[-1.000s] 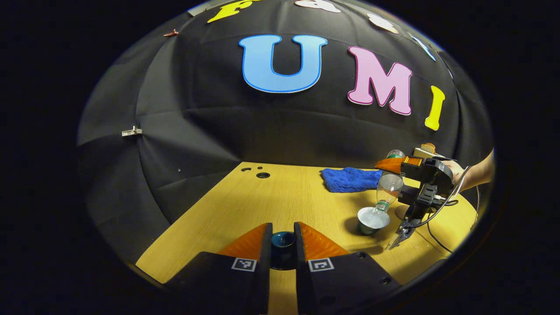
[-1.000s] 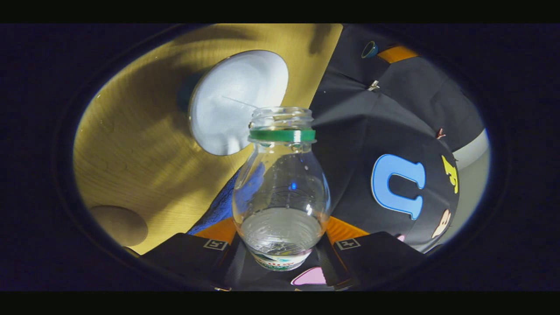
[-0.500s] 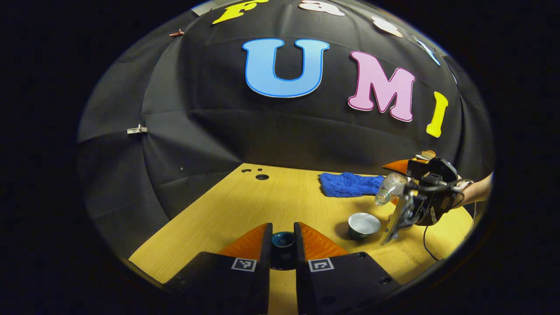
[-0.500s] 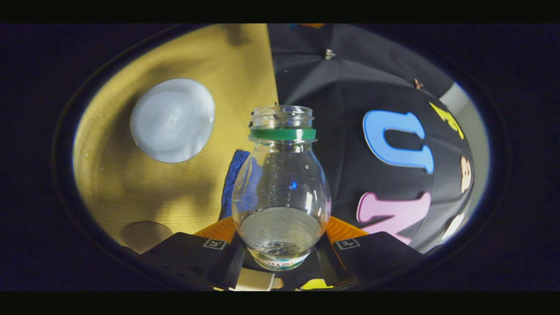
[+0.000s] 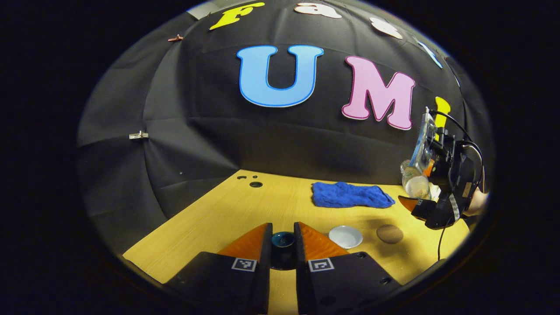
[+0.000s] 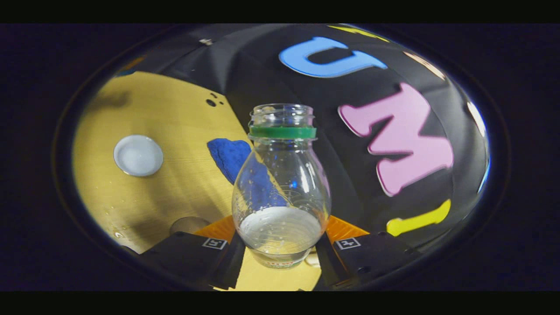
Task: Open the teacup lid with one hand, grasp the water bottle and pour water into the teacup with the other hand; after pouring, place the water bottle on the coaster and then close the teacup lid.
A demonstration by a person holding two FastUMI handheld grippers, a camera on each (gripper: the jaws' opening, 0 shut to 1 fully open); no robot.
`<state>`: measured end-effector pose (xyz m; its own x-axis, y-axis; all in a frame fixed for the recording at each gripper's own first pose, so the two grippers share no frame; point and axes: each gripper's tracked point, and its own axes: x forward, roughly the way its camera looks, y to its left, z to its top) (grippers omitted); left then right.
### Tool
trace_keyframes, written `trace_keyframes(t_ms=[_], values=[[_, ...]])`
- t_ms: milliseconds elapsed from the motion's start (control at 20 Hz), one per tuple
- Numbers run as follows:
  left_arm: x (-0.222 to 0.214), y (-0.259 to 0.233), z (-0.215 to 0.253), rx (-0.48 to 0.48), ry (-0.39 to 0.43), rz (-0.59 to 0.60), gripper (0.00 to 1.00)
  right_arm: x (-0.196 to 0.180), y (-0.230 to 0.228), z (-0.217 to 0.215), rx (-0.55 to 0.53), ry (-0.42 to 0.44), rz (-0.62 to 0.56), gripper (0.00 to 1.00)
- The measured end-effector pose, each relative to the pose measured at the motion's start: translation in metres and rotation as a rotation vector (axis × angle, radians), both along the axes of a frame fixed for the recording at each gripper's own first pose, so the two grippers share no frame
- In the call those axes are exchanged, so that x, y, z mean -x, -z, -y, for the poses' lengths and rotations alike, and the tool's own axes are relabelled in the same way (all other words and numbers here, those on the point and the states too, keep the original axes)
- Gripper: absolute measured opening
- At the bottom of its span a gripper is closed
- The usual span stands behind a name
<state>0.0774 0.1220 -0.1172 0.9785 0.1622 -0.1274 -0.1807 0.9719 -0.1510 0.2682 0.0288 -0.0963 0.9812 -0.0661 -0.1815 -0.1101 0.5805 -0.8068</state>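
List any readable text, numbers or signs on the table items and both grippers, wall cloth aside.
No legible words.
Label strip at the base of the clear plastic water bottle, held in the right gripper: too cropped and blurred to read.
Black-and-white square markers on the left gripper and on the right gripper: coded patterns, not text.
Dark teal teacup lid, white teacup, round brown coaster, blue cloth: blank.

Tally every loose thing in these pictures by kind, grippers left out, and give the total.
Water bottle: 1
Teacup: 1
Teacup lid: 1
Coaster: 1
Blue cloth: 1
Total: 5
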Motion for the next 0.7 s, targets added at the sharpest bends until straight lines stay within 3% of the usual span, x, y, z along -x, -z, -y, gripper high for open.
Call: trace_keyframes(t_ms=[150,350,400,450,700], values=[[0.003,-0.025,0.013,-0.002,0.001,0.019,0.28,0.018,-0.018,0.026,-0.272,0.067,-0.025,0.74],[0.008,-0.046,0.033,-0.011,0.008,0.025,0.29,0.037,-0.056,0.058,-0.461,0.111,0.019,0.75],[0.007,-0.048,0.039,-0.012,0.01,0.021,0.32,0.04,-0.064,0.062,-0.499,0.104,0.033,0.75],[0.007,-0.05,0.044,-0.013,0.013,0.015,0.25,0.045,-0.07,0.064,-0.535,0.094,0.04,0.75],[-0.012,-0.054,0.078,-0.026,0.055,0.004,0.24,0.072,-0.073,0.05,-0.777,0.015,0.048,0.75]])
